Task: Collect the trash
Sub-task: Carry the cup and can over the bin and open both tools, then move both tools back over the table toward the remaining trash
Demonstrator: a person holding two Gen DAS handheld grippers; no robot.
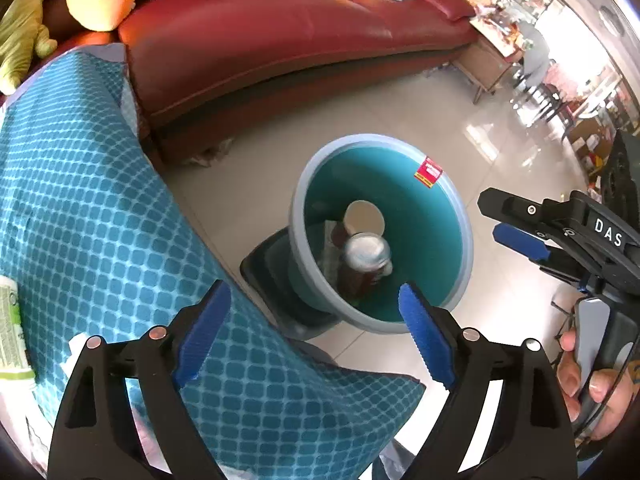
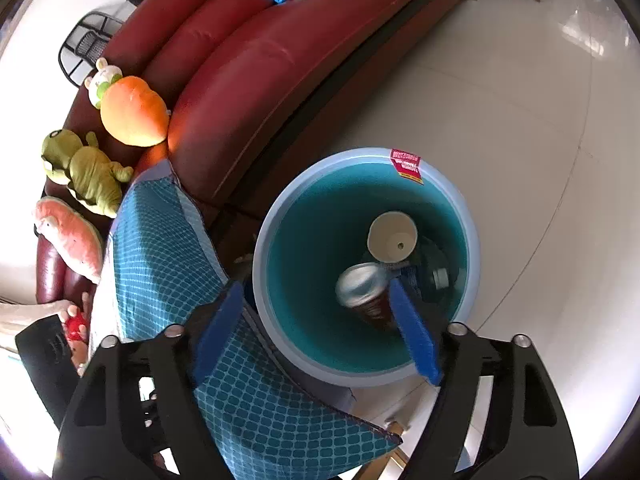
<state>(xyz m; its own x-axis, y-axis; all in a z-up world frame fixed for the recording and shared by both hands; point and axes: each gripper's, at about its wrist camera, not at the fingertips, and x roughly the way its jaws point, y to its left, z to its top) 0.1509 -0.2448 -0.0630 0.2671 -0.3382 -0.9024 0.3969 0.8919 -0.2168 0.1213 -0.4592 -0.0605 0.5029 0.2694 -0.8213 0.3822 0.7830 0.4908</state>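
A teal trash bin with a grey rim stands on the floor beside the table; it also shows in the right wrist view. Inside it lie a paper cup, a brown bottle with a silvery, blurred top, and a dark plastic bottle. My left gripper is open and empty, above the table edge, short of the bin. My right gripper is open and empty, over the bin's near rim; it shows from the side in the left wrist view.
A table with a blue checked cloth fills the left. A white-green packet lies on it. A red leather sofa holds plush toys. Tiled floor lies to the right.
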